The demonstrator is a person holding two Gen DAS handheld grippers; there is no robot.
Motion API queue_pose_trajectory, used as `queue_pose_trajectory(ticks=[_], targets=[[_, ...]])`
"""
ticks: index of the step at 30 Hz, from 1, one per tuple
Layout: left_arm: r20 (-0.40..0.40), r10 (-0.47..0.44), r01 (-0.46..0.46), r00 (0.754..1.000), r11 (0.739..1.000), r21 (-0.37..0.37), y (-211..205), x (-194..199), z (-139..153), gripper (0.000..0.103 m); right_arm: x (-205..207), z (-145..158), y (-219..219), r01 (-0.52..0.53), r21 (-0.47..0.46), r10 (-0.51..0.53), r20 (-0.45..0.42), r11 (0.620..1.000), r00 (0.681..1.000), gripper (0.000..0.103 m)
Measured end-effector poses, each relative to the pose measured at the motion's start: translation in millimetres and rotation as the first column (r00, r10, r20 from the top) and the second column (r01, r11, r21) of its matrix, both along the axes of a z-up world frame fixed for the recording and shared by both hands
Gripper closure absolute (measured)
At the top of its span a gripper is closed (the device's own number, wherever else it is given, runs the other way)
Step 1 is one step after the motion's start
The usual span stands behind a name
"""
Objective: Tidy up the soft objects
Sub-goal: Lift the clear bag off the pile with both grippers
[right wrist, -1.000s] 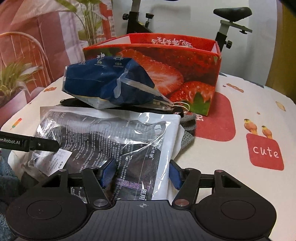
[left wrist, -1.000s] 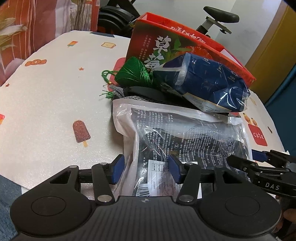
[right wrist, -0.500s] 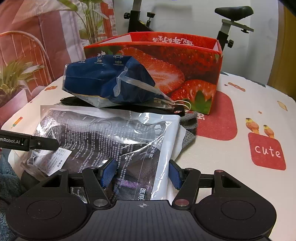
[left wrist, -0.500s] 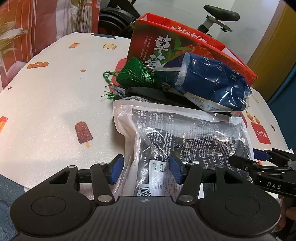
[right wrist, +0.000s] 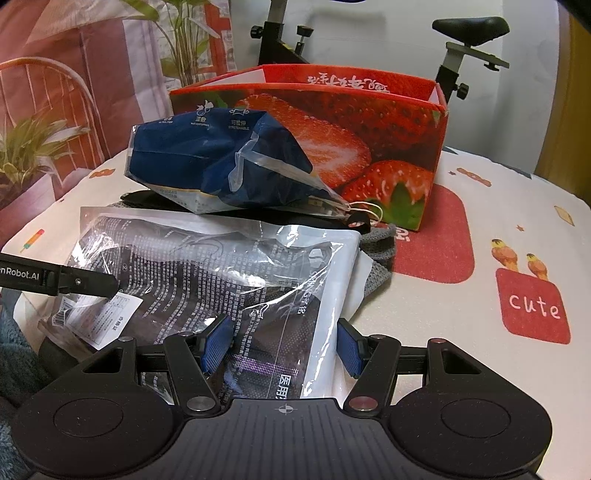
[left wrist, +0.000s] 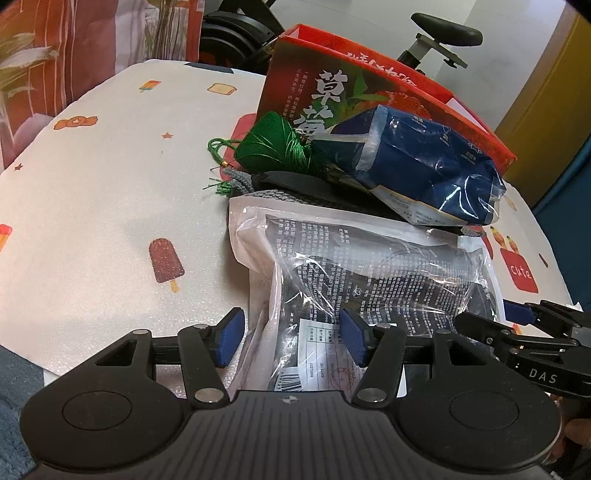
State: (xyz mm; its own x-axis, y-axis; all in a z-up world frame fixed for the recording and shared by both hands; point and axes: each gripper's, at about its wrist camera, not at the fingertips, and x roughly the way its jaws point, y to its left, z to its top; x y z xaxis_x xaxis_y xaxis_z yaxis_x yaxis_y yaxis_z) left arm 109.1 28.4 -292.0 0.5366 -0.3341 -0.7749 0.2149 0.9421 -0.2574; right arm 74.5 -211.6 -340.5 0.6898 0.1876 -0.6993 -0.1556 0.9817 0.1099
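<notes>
A clear plastic bag (left wrist: 369,266) (right wrist: 221,266) with dark contents and printed text lies flat at the table's near edge. My left gripper (left wrist: 291,341) hovers over its near left corner; its jaws are opening, with the bag's edge between them and the pads clear of it. My right gripper (right wrist: 282,345) stands open over the bag's right end, the plastic lying between its pads. Behind, a blue soft pack (left wrist: 417,162) (right wrist: 214,158) rests on a black item and a grey knit (right wrist: 376,254). A green tassel (left wrist: 273,147) lies beside the red strawberry box (right wrist: 369,122).
The open red box (left wrist: 295,85) stands at the back of the white patterned tablecloth (left wrist: 110,206). An exercise bike (right wrist: 465,33) and potted plants (right wrist: 33,147) stand beyond the table. Bare cloth stretches left of the pile in the left wrist view and right of it in the right wrist view.
The left gripper's jaws have spread slightly wider. Both hands and all objects stay where they were.
</notes>
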Motion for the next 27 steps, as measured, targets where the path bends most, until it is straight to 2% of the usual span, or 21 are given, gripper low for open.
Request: queue_pose_trajectory(ticks=[7, 11, 14, 18, 27], targets=[[0.006, -0.043, 0.043, 0.999, 0.999, 0.012, -7.5, -1.0, 1.4, 0.042, -2.9, 3.6, 4.4, -0.026, -0.034, 0.027, 0.020, 0.999, 0.999, 0.048], [0.004, -0.041, 0.041, 0.999, 0.999, 0.000, -5.6, -1.4, 3.2, 0.044, -7.6, 8.9, 9.9, -0.043, -0.069, 0.046, 0.036, 0.997, 0.998, 0.049], [0.014, -0.041, 0.041, 0.999, 0.999, 0.020, -6.0, -5.2, 7.6, 0.044, -12.8, 14.6, 16.3, -0.058, -0.097, 0.065, 0.066, 0.994, 0.996, 0.050], [0.050, -0.019, 0.018, 0.999, 0.999, 0.026, -2.8, -10.5, 17.2, 0.044, -17.9, 27.5, 26.3, -0.075, -0.139, 0.091, 0.115, 0.987, 0.989, 0.050], [0.178, 0.059, -0.052, 0.982, 0.998, -0.044, 13.4, -24.6, 48.0, 0.045, -19.2, 58.9, 38.0, -0.083, -0.203, 0.125, 0.207, 0.976, 0.970, 0.051]])
